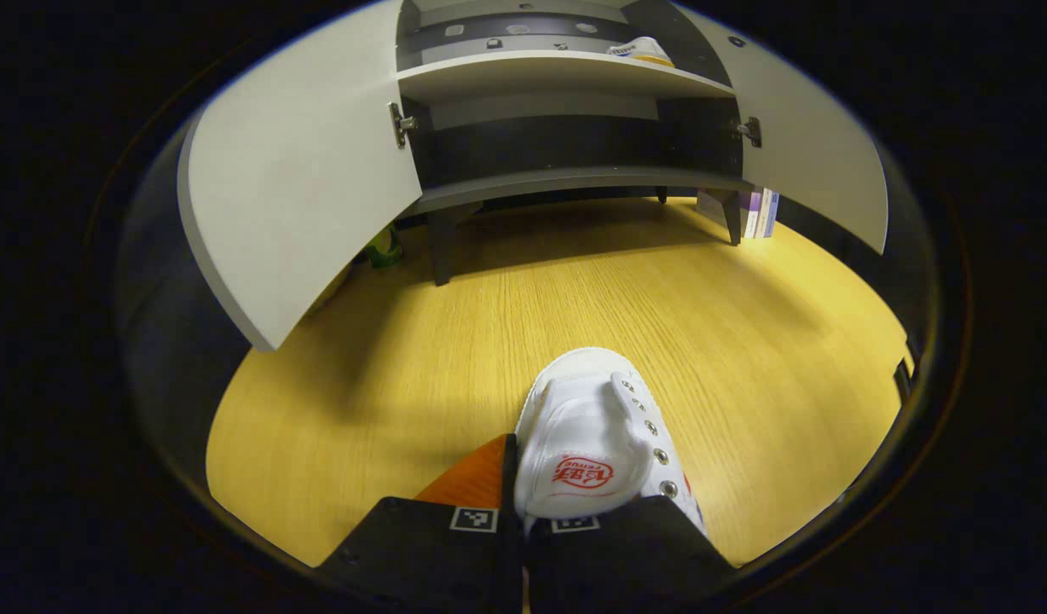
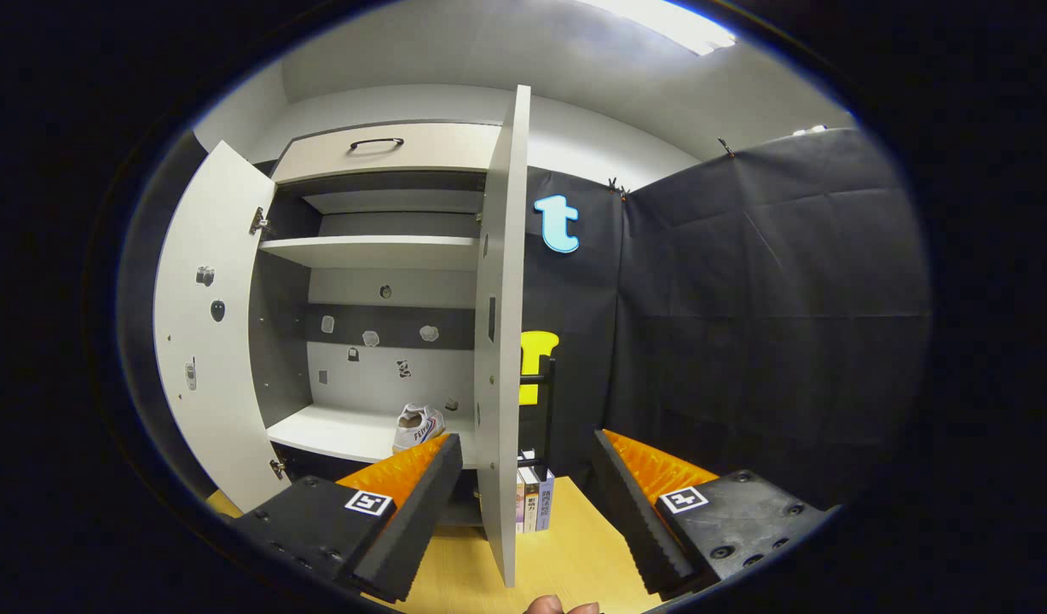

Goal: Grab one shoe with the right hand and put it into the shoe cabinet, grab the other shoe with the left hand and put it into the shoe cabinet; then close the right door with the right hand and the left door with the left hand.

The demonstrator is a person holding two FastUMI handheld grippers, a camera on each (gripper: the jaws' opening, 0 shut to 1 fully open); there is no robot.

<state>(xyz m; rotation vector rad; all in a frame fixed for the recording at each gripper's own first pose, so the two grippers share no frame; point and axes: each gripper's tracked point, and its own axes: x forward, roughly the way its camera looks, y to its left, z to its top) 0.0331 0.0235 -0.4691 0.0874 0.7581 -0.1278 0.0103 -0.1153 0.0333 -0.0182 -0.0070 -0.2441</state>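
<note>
- In the left gripper view, the left gripper [image 1: 523,520] has its fingers drawn close together on the heel end of a white shoe [image 1: 587,435] — the shoe lies over the wooden floor [image 1: 404,375], toe toward the cabinet [image 1: 566,77].
- Both cabinet doors stand open: left door [image 1: 293,188], right door [image 1: 809,162].
- In the right gripper view, the right gripper [image 2: 528,486] is spread wide and holds nothing — the edge of the right door stands between its fingers, farther off.
- A second shoe [image 2: 419,426] rests on the lower shelf [image 2: 336,431] inside the cabinet.
- Some books [image 2: 532,499] stand on the floor just beside the cabinet.
</note>
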